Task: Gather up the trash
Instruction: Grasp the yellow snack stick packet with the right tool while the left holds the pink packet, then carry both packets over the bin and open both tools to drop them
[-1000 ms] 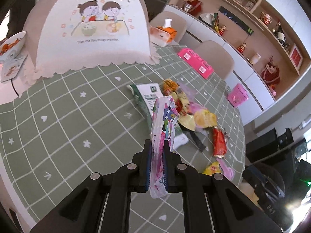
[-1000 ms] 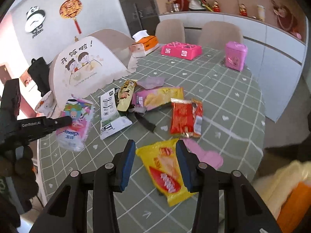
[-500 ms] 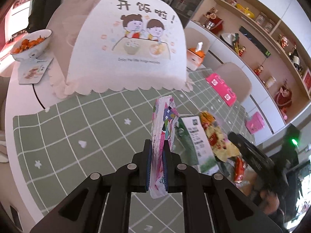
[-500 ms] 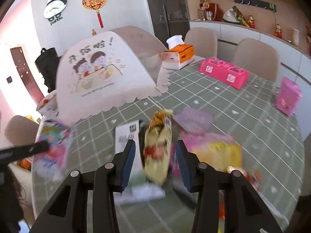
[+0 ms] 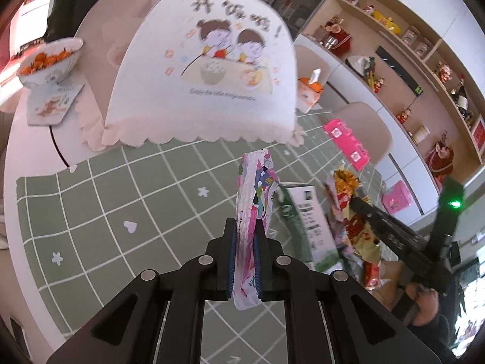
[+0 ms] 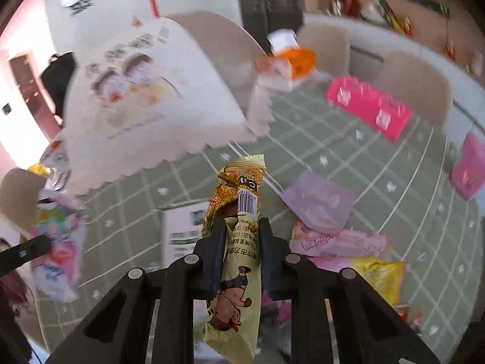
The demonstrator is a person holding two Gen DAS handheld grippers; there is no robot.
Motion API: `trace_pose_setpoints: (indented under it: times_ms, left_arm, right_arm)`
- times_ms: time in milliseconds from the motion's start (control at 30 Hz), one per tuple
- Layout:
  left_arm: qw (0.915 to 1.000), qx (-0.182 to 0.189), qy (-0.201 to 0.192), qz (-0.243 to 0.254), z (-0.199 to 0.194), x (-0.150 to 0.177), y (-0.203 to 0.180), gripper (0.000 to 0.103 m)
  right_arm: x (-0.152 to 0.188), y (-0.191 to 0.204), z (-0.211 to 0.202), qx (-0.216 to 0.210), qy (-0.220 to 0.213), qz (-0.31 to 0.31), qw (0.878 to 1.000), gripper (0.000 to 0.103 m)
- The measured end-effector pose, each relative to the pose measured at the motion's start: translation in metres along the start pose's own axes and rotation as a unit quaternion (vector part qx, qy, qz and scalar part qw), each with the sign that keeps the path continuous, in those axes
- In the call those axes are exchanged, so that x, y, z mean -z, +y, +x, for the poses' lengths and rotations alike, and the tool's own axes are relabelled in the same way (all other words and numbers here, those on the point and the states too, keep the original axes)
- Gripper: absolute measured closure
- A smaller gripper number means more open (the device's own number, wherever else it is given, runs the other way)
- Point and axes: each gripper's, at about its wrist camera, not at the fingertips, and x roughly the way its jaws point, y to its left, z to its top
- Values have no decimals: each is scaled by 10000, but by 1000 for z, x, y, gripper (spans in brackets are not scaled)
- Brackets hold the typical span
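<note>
The right gripper (image 6: 239, 251) has just been closing and now clamps a yellow snack wrapper (image 6: 235, 242), whose long axis runs straight along the fingers, one end poking out ahead of the tips and the other trailing back toward the wrist. The left gripper (image 5: 245, 254) stays clenched on a pink tissue pack (image 5: 253, 212), held edge-on and likewise standing out beyond its tips. Remaining trash lies ahead and to the right of the right jaws: a lilac wrapper (image 6: 321, 203) and, blurred, probably a pink packet (image 6: 339, 242). No bin shows, so the drop-off direction is unclear.
</note>
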Motion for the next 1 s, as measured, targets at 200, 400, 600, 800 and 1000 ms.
trace_pose_setpoints:
  times_ms: [200,400,600,800,1000]
  left_arm:
    - [9981,44,-508,353,-49,11,-52,92]
    - [9933,72,-939,677,-105,31,-109,92]
    - [9857,177,-1301,1051,-156,68,-171,92]
    - [9809,367,-1364,1338,-186,126,-232,92]
    - [9779,712,-1077,1646,-185,178,-289,92]
  right_arm:
    - [-4,4,-91,-296,-628,-36,9976,84]
    - [9,-10,-179,-416,-1035,-46,9938,84]
    - [47,-33,-273,-422,-1473,-46,9882,84]
    - [92,-68,-346,-312,-1747,66,9841,84]
    - [146,-111,-404,-23,-1927,313,9808,84]
